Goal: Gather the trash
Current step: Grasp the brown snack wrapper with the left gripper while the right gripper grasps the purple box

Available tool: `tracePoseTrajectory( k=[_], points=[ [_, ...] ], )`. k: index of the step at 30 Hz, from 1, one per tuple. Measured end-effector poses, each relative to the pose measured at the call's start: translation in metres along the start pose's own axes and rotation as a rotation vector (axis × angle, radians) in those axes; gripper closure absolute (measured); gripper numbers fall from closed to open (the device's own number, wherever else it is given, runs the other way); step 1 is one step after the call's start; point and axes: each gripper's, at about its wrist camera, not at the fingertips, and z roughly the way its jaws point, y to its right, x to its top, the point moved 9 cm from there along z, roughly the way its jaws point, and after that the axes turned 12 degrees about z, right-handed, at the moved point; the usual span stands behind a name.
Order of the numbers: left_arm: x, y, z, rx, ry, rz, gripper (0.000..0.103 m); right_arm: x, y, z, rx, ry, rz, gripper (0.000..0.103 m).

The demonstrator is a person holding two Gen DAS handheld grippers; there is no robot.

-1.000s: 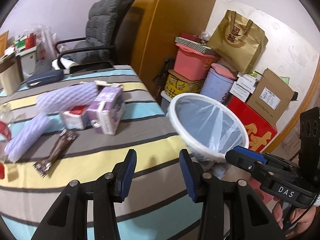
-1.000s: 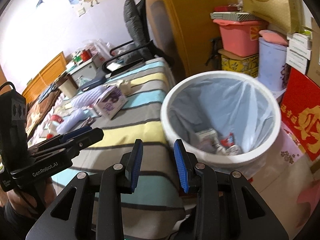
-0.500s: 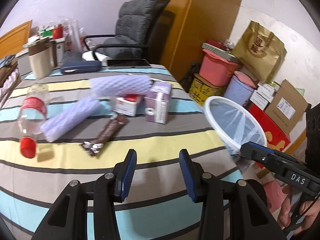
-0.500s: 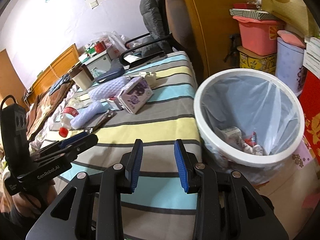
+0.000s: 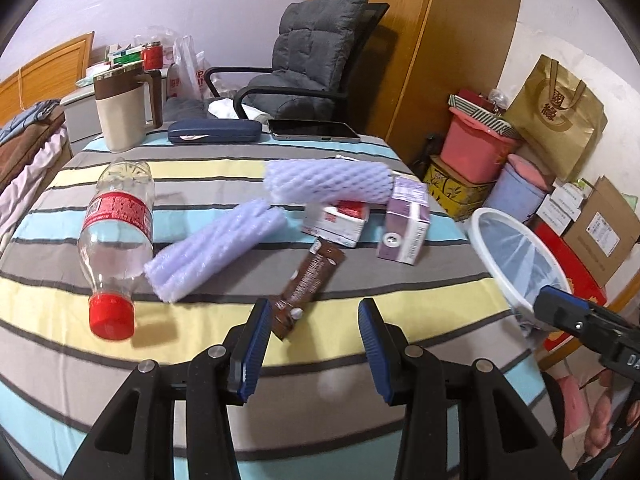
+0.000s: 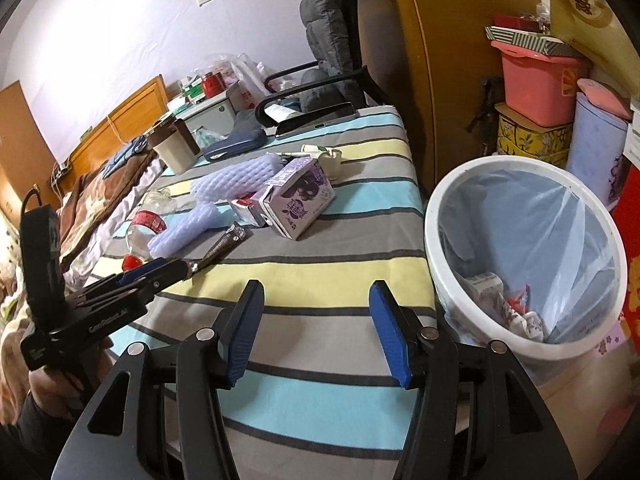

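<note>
On the striped table [image 5: 400, 184], left edge, a clear plastic bottle [image 5: 116, 240] with a red cap lies on its side. Just beside it, toward the centre, lie two lilac foam net sleeves [image 5: 218, 250]; the rear one rests on a red-and-white carton [image 5: 338, 220]. A brown snack wrapper [image 5: 310, 280] lies near the front edge, its near end between the blue pads of the left tongs [image 5: 310, 350], which stand apart, gripping nothing. A purple drink carton [image 5: 406, 224] lies near the right edge. Off that edge stands the lined white waste bin [image 6: 592, 348], holding discarded packaging. The right tongs [image 6: 318, 330] have just been opening; nothing is between their pads.
</note>
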Motion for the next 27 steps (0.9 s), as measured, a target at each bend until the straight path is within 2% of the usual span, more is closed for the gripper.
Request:
tracePoseTrajectory(
  k=[15, 17, 18, 20, 27],
  points=[
    [0.001, -0.008, 0.048, 0.012, -0.102, 0.021, 0.058, 0.009, -0.011, 0.024, -0.004, -0.030, -0.025, 0.046],
    [0.000, -0.007, 0.048, 0.029, -0.108, 0.036, 0.062, 0.011, -0.015, 0.029, -0.003, -0.033, -0.030, 0.046],
    [0.000, -0.007, 0.049, 0.035, -0.110, 0.040, 0.071, 0.012, -0.015, 0.030, -0.002, -0.034, -0.030, 0.046],
    [0.000, -0.007, 0.048, 0.045, -0.112, 0.045, 0.080, 0.014, -0.018, 0.035, 0.000, -0.035, -0.029, 0.046],
    [-0.004, -0.011, 0.042, 0.029, -0.097, 0.006, 0.080, 0.021, -0.028, 0.047, -0.008, -0.027, -0.044, 0.046]
  ],
)
